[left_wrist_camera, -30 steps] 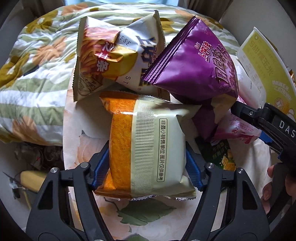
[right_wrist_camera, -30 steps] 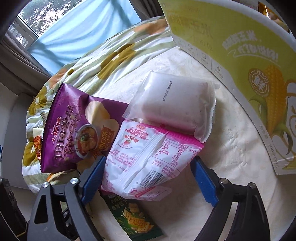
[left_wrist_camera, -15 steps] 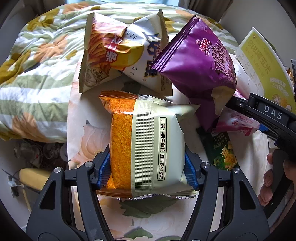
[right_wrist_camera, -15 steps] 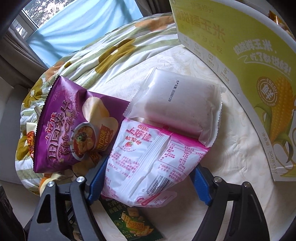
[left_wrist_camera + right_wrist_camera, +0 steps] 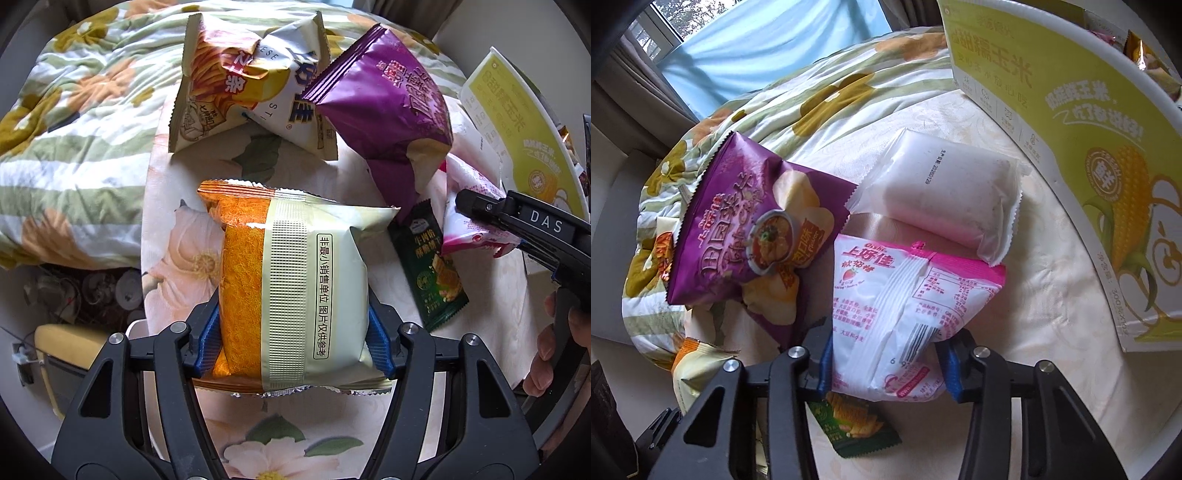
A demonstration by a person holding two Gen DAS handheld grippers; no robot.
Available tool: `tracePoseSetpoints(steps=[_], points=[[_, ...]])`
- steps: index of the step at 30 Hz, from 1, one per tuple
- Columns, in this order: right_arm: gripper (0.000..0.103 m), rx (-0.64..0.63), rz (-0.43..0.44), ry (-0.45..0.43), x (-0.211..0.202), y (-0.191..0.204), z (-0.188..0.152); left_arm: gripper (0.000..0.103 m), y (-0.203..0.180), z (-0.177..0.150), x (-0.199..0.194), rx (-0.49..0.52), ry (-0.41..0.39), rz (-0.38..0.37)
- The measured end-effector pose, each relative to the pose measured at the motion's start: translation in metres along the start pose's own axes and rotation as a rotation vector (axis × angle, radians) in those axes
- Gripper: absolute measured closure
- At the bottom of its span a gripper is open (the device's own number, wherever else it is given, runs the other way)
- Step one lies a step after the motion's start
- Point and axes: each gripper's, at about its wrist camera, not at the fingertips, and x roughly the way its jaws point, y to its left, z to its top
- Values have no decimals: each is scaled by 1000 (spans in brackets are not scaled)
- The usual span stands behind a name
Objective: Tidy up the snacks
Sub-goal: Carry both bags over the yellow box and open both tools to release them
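I have a snack in each pair of tongs. My left gripper (image 5: 293, 339) is clamped on the orange-and-cream packet (image 5: 295, 291), its blue pads pressed into both long sides near the bottom seam. My right gripper (image 5: 884, 363) is clamped on the lower end of the pink-and-white bag (image 5: 905, 317), and the film puckers where the pads bite. In the left camera I can see that same gripper's black tip on the pink-and-white bag, with my right hand (image 5: 554, 350) behind it.

Everything lies on a flowered cloth (image 5: 173, 254) over the bed. Beyond the orange-and-cream packet are the crumpled chip bag (image 5: 255, 88) and, touching its right edge, the purple chip bag (image 5: 388, 110). A small green sachet (image 5: 432, 269) lies between my two grips, partly under the pink-and-white bag. The clear white packet (image 5: 945, 195) rests just beyond the pink-and-white bag, their edges touching. The yellow corn box (image 5: 1089, 122) stands along the right; more wrappers seem to peek over its rim, so I judge it to be where the snacks go.

I take this as the picking-up step, with both grips made and nothing stowed yet. Next I need to lift both packs clear. The pink-and-white bag overlaps the green sachet and abuts the clear white packet, so it should rise straight up to avoid dragging them. The right grip sits low on a puffy bag, which may slip or swing.
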Motion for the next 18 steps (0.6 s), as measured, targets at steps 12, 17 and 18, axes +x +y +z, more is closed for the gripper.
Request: tracePoseSetpoints(steps=[12, 17, 18], points=[[64, -62, 58, -122, -83, 12, 0, 42, -23, 3, -71, 54, -89, -38], [64, -113, 89, -208, -132, 7, 7, 42, -52, 14, -110, 80, -168, -62], [64, -120, 98, -225, -141, 4, 9, 42, -59, 16, -117, 86, -184, -65]])
